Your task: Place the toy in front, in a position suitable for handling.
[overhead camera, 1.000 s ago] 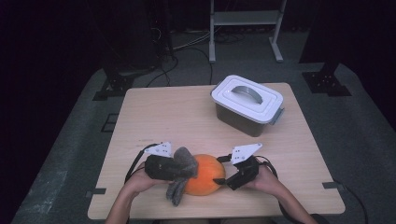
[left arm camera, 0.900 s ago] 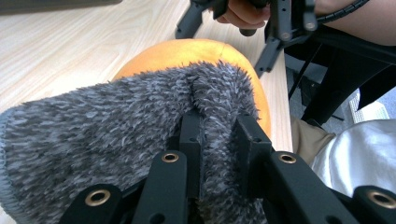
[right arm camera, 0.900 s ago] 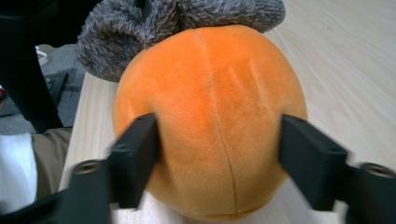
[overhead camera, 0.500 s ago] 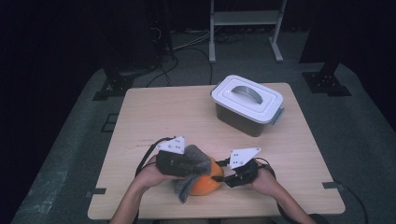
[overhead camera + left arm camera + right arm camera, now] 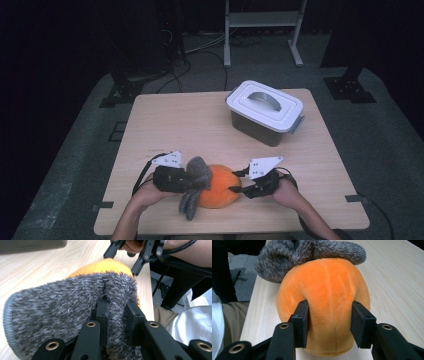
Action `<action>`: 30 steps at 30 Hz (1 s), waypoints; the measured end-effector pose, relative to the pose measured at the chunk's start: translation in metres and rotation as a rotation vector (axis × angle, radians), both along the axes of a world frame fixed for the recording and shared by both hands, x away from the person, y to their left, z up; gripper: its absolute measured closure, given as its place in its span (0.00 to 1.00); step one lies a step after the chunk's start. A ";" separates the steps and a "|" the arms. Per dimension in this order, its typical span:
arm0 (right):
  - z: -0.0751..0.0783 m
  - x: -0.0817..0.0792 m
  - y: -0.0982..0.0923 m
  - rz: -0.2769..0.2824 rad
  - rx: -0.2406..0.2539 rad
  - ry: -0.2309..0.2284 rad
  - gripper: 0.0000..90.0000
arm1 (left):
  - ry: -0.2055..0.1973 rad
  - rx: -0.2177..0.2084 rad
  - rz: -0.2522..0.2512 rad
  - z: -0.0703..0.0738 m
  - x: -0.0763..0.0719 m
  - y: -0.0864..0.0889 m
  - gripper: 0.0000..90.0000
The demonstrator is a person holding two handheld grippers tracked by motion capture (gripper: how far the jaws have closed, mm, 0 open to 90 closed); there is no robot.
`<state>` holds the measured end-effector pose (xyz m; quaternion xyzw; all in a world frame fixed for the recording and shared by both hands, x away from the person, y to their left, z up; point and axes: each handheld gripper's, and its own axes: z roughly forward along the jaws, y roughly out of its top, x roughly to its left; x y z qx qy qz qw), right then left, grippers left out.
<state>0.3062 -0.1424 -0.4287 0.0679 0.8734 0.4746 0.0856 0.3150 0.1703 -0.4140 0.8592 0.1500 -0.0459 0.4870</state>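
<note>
An orange plush ball (image 5: 220,187) lies near the table's front edge, with a grey furry piece (image 5: 197,172) draped over its left side. My left gripper (image 5: 192,181) is shut on the grey fur (image 5: 57,305); a fold of it is pinched between the jaws (image 5: 117,307). At the ball's right side, my right gripper (image 5: 239,190) has just been closing. Its pads press into the orange plush (image 5: 324,285), which bulges between the jaws (image 5: 329,315). The grey fur (image 5: 287,255) lies behind the ball in the right gripper view.
A grey box with a white handled lid (image 5: 265,112) stands at the table's back right. The wooden table (image 5: 175,125) has bare room at the left and middle. Dark stands and cables lie on the floor beyond.
The left gripper with the grey fur swung right over the ball, then came back left. The right gripper's jaws closed onto the ball's right side.
</note>
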 end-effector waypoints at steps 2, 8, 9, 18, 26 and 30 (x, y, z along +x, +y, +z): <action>0.000 0.001 0.000 -0.003 0.017 0.021 0.48 | 0.004 0.007 0.001 -0.002 -0.001 0.000 0.84; -0.007 0.005 -0.001 -0.049 0.043 0.108 0.29 | 0.016 0.013 -0.012 -0.003 -0.001 -0.001 0.84; -0.009 0.006 0.000 -0.055 0.043 0.123 0.28 | 0.016 0.013 -0.013 -0.002 -0.001 -0.002 0.84; -0.006 0.003 -0.002 -0.021 0.024 0.069 0.57 | -0.045 -0.013 -0.064 0.023 -0.001 -0.025 0.83; -0.001 0.004 -0.012 -0.031 0.023 0.045 0.59 | -0.034 0.036 -0.024 0.012 0.004 -0.017 0.84; 0.000 0.006 -0.017 -0.043 0.030 0.048 0.59 | -0.005 0.036 0.016 -0.001 0.004 -0.001 0.83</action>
